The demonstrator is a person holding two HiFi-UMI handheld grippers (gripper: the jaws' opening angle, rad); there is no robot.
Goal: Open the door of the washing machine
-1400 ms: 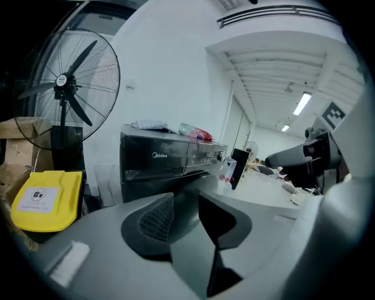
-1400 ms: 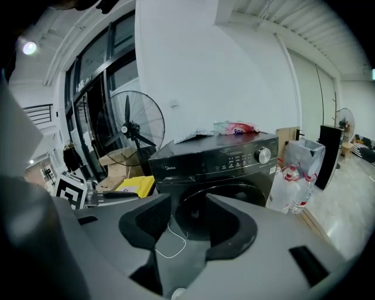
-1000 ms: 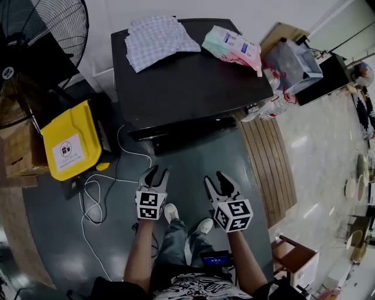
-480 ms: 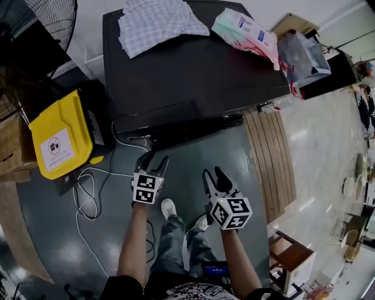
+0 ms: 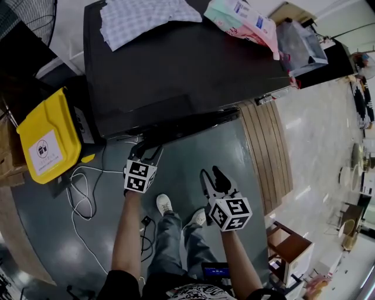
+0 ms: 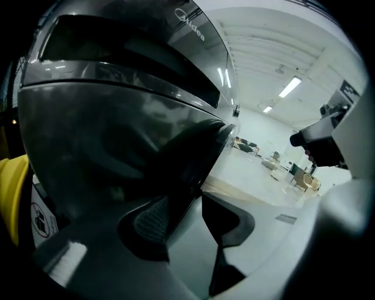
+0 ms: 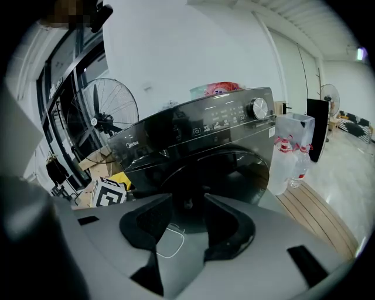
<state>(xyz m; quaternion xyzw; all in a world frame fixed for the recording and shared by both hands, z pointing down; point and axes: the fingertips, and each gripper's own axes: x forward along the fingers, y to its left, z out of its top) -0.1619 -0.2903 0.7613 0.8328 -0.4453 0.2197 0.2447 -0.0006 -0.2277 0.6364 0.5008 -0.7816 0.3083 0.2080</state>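
Note:
A black front-loading washing machine fills the top of the head view, its round door shut along the front. My left gripper is at the door's left rim. In the left gripper view the door's edge runs between the jaws of the left gripper; they are closing and the pads stand clear of it. My right gripper hangs lower, away from the machine, open with nothing between its fingers. The right gripper view shows the door ahead of the right gripper.
A yellow bin stands left of the machine, with a white cable on the floor. A checked cloth and a pink-green pack lie on top. A wooden platform and water bottles are at the right.
My left gripper has moved forward and down to the door's left rim. The right gripper sank a little and stays back. The machine looms nearer in the head view.

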